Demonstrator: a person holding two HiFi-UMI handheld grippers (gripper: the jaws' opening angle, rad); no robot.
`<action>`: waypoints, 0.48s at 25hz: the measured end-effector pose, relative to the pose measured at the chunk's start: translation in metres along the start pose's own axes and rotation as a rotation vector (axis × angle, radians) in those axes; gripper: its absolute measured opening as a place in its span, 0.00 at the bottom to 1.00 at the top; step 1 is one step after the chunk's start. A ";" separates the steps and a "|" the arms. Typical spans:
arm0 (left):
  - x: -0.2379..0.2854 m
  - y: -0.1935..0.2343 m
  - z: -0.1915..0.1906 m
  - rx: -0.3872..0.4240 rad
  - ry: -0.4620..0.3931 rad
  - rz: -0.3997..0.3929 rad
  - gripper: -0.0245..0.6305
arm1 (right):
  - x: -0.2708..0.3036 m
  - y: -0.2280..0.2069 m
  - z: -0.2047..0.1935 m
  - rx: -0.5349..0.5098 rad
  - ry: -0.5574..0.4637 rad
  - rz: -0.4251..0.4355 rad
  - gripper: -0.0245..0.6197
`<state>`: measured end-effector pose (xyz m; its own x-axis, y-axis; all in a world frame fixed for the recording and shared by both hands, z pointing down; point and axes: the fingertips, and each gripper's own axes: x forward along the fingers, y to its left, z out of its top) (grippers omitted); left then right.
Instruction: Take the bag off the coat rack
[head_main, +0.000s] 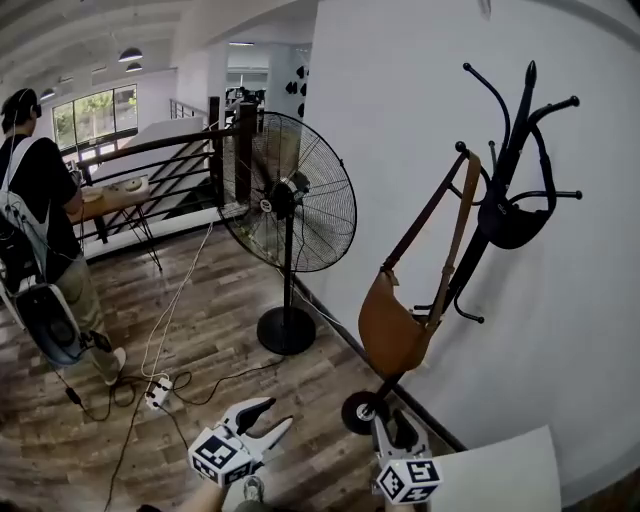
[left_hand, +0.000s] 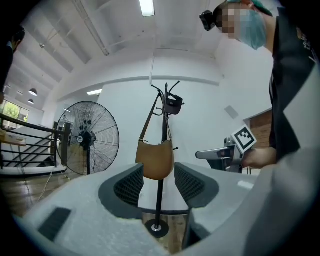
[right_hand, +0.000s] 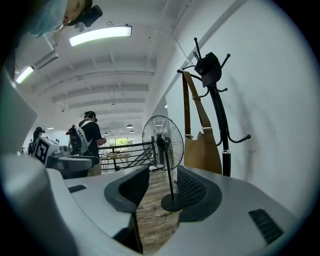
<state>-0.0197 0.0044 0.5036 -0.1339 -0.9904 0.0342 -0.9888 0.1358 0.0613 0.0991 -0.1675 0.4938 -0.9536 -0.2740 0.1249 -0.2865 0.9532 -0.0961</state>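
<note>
- 2 grippers sit low in the head view, both well short of the rack: the left gripper (head_main: 268, 415) and the right gripper (head_main: 392, 428).
- Left gripper: jaws spread wide with nothing between them. Its own view shows the bag and the rack pole through the gap, far past the tips.
- Right gripper: jaws just as wide apart and empty. The fan stand and the floor show through its gap.
- Bag (head_main: 392, 335): tan and rounded, hanging on the coat rack (head_main: 508, 145). Its long brown strap is looped over 1 upper hook, and the body hangs low against the pole.
- Coat rack: black, close to the white wall (head_main: 400, 100), with its round base on the wooden floor (head_main: 200, 330).
- 1 dark item (head_main: 510, 225) sits higher on the hooks, above the bag. I cannot tell what it is.
- Fan (head_main: 290, 195): a large black pedestal type on the floor to the left of the rack, near it but apart.
- Power strip (head_main: 157, 392) and loose cables lie on the floor near the fan base.
- 1 person (head_main: 40, 230) with a backpack stands at far left by the railing (head_main: 170, 150).
</note>
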 end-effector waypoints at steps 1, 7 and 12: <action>0.005 0.008 0.002 0.004 0.006 -0.018 0.33 | 0.007 0.001 0.003 0.004 -0.004 -0.015 0.28; 0.036 0.060 0.008 0.020 0.010 -0.115 0.33 | 0.050 0.006 0.010 0.018 -0.011 -0.096 0.28; 0.059 0.095 0.013 0.043 0.008 -0.198 0.33 | 0.075 0.007 0.019 0.028 -0.032 -0.179 0.28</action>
<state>-0.1225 -0.0413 0.4983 0.0633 -0.9974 0.0340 -0.9977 -0.0625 0.0246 0.0239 -0.1836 0.4840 -0.8894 -0.4434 0.1109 -0.4540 0.8850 -0.1030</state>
